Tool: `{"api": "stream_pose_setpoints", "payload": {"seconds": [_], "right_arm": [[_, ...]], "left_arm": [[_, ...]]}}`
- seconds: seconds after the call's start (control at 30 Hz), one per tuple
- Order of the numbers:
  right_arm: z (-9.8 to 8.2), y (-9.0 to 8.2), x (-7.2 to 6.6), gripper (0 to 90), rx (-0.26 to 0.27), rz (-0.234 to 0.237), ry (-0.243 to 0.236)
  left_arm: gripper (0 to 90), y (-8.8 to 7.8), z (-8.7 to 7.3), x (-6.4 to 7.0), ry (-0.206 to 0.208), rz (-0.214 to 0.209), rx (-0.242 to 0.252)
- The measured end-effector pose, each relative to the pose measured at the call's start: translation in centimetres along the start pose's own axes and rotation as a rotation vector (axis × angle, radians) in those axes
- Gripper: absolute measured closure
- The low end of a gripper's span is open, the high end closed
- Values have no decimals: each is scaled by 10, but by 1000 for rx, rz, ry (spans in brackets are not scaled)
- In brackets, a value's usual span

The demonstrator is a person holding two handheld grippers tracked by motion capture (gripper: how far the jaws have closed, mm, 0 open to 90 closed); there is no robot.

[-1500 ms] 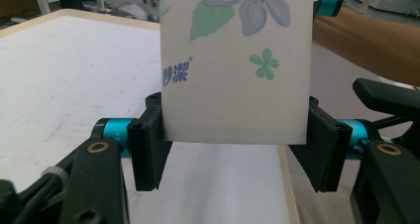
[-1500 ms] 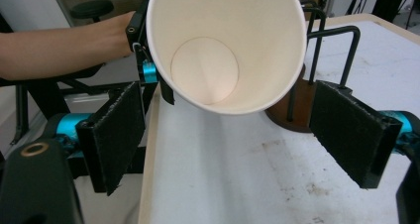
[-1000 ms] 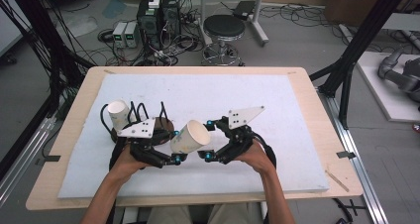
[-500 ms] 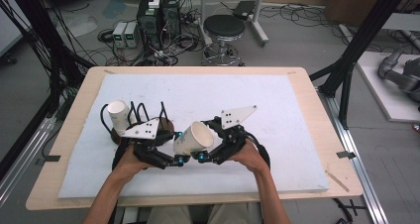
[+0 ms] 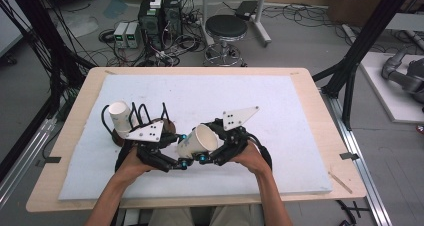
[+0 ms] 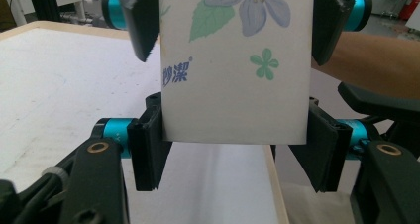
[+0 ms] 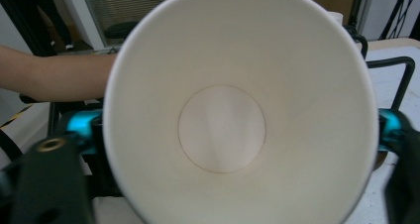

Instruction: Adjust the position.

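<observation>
Lighting is pretty even and bright overhead, soft shadows only, no harsh glare on the white table mat (image 5: 280, 111). The paper cup (image 7: 237, 120) sits so close it's soft, with blurry edges, and the high view is a bit grainy.

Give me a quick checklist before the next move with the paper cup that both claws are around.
1. Left claw gripping the paper cup near its base: ok, both jaws press the cup's sides.
2. Right claw gripping the rim end: cannot tell; its jaws have just been closing around the cup, contact is hidden.
3. Cup undamaged: ok, the mouth looks round in the right gripper view.
4. Cup empty: ok, bare white bottom.
5. Second cup on the rack out of the way: ok, apart from both claws.
</observation>
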State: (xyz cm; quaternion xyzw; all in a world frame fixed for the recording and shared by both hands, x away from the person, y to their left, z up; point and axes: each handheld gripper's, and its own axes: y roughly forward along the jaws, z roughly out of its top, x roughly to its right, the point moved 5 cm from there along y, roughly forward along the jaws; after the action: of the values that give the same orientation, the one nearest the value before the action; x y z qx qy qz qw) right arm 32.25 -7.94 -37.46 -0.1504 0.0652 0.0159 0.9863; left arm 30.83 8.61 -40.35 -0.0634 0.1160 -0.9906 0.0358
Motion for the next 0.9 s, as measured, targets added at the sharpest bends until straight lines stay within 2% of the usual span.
{"api": "stream_pose_setpoints", "payload": {"seconds": [0.5, 0.53, 0.6, 0.7, 0.9], "right_arm": [[0, 0, -1, 279, 1, -8, -11], [0, 0, -1, 278, 0, -9, -11], [0, 0, -1, 279, -2, -10, -10], [0, 0, 0, 279, 0, -15, -11], [0, -2, -1, 279, -1, -17, -12]], "left_arm": [[354, 0, -1, 1, -3, 0, -1], [329, 1, -1, 0, -10, 12, -7], [159, 2, -2, -2, -31, 43, -20], [17, 3, -3, -3, -46, 39, -26], [17, 2, -4, -4, -41, 63, -35]]}}
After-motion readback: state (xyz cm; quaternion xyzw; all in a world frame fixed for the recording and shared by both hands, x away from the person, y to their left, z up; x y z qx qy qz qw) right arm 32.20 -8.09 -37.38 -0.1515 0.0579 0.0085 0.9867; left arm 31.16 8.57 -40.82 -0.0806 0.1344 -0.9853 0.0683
